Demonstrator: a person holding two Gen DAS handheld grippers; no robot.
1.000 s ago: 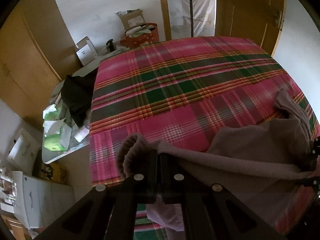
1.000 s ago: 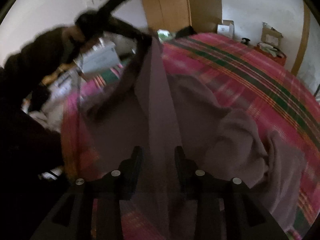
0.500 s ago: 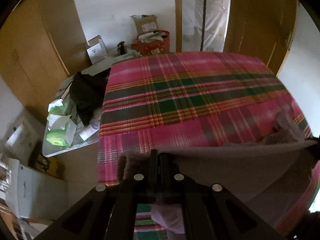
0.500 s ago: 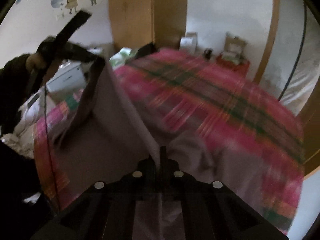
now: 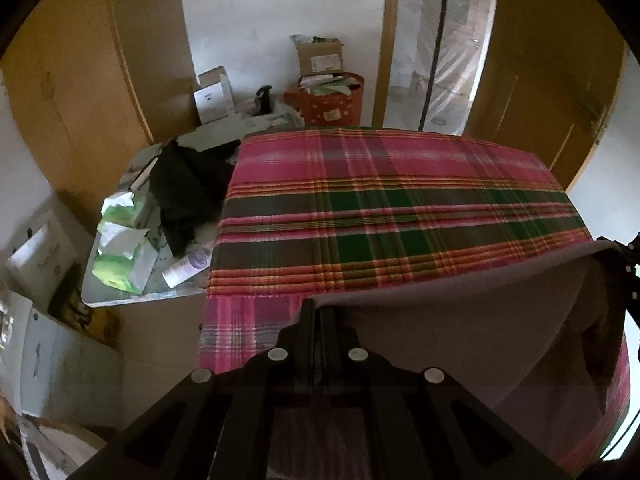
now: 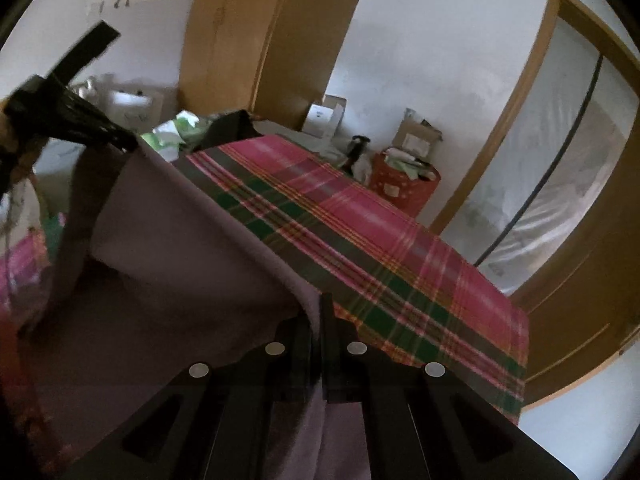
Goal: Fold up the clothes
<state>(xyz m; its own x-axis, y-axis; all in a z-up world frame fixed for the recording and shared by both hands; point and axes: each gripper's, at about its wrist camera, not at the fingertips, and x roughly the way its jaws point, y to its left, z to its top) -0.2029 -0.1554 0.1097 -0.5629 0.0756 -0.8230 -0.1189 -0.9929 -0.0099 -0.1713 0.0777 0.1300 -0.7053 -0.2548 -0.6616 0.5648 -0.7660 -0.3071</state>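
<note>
both grippers are clamped on the same mauve garment (image 5: 460, 320), holding it up off the plaid bed (image 5: 400, 184) like a banner.

left gripper (image 5: 318, 320): fingers pressed together with the garment's top edge pinched right at the tips. in the left wrist view that edge runs as a taut straight line from the tips out toward 2 o'clock, ending at the right gripper's dark frame at the 3 o'clock rim. the rest of the cloth hangs below that line, filling the view from about 3 to 5 o'clock, with a bit of bed showing past it at the lower right.

right gripper (image 6: 320, 320): fingers also shut tight on the cloth, with a thin fold of the garment (image 6: 192, 248) sticking up between them and more of it draping down through the middle. in the right wrist view the edge runs from the tips up toward 10 o'clock, straight to the left gripper (image 6: 116, 138), which is blurry but clearly holds the far corner.

so the long axis is that stretched top edge, gripper to gripper, and the body hangs beneath it over the near side of the bed. can't tell if the bottom touches the bed, it's dark down there.

side table (image 5: 120, 300) full of clutter sits at 9 o'clock in the left view, off the bed's edge.
</note>
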